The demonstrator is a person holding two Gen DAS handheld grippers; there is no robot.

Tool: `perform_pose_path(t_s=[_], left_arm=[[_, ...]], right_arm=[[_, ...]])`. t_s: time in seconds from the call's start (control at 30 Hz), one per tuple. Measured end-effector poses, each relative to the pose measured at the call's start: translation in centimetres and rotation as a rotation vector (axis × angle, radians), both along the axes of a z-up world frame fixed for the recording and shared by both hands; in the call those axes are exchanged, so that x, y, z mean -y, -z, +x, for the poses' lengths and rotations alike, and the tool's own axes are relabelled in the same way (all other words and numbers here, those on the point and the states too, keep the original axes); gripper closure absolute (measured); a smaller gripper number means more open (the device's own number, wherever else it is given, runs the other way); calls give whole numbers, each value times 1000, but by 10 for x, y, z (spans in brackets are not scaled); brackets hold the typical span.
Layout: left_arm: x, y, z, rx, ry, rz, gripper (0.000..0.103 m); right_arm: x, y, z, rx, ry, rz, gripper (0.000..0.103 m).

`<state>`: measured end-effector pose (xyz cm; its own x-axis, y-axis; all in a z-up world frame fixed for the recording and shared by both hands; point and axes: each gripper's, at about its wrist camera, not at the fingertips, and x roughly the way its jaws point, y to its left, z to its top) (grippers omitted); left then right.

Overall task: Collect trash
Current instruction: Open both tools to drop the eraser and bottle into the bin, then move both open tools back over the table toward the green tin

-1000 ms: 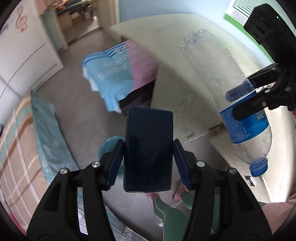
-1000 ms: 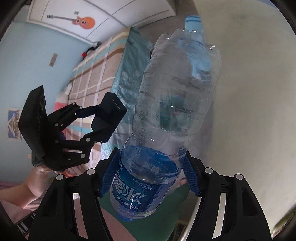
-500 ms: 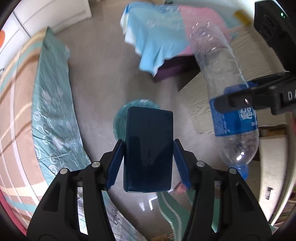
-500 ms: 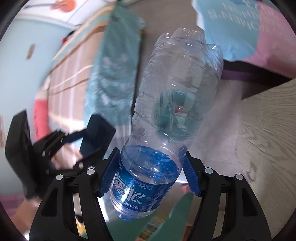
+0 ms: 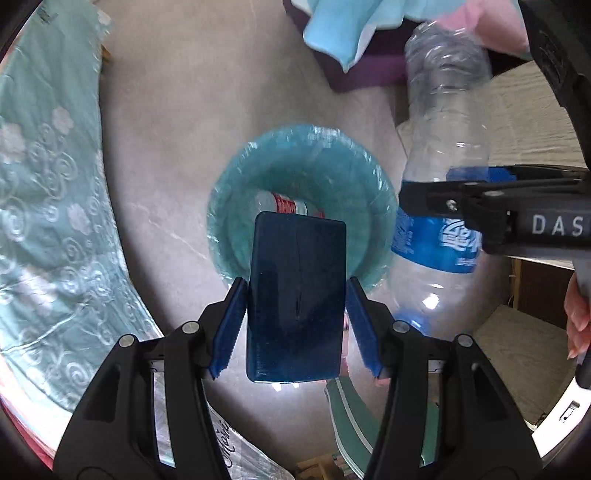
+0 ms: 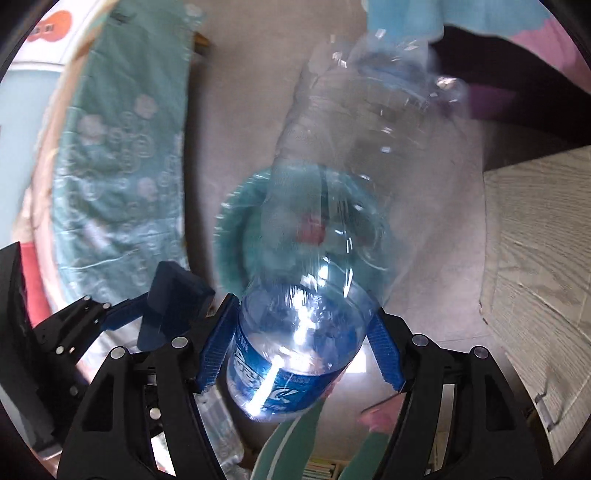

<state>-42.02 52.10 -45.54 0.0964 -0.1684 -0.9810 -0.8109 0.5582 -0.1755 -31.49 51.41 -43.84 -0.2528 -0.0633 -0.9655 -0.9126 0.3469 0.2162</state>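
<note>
My left gripper (image 5: 295, 325) is shut on a dark blue flat box (image 5: 297, 295), held above a teal-lined trash bin (image 5: 229, 206) on the floor. A bottle with a red label (image 5: 291, 205) lies inside the bin. My right gripper (image 6: 301, 350) is shut on a clear plastic bottle with a blue label (image 6: 332, 229), held cap-down beside the bin's right rim; it also shows in the left wrist view (image 5: 443, 155). In the right wrist view, the left gripper (image 6: 177, 306) with the box sits at lower left, and the bin (image 6: 236, 236) lies behind the bottle.
A bed with a teal patterned cover (image 5: 48, 177) runs along the left. A blue and pink cloth (image 5: 354, 26) over a dark purple box lies beyond the bin. A wooden desk top (image 5: 528, 122) stands at the right. The floor (image 5: 184, 103) is grey.
Both grippers have tilted down and moved in over the bin, which now fills the centre of both views. Both still grip their objects.
</note>
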Motion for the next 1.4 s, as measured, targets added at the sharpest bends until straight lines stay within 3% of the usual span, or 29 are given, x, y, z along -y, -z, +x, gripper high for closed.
perform_pose_path(t_s=[0.13, 0.37, 0.83, 1.03, 1.17, 1.23, 1.33, 1.4], left_arm=[[5, 13, 7, -2, 15, -16, 25], [15, 2, 17, 11, 51, 12, 18], [16, -14, 17, 11, 70, 30, 18], [21, -61, -3, 44, 14, 96, 16], [26, -100, -20, 74, -38, 106, 16], [29, -123, -24, 54, -60, 133, 11], [36, -167, -25, 61, -112, 172, 7], [43, -201, -17, 91, -96, 192, 7]], right_arm=[[6, 24, 9, 15, 40, -39, 27], [18, 23, 31, 12, 54, -46, 25], [43, -14, 52, -30, 156, 8, 25], [56, -72, 44, -109, 166, 87, 24], [65, -131, 31, -156, 132, 166, 19], [71, -164, 27, -168, 120, 210, 16], [85, -216, 21, -195, 104, 271, 15], [98, -255, 19, -182, 80, 305, 15]])
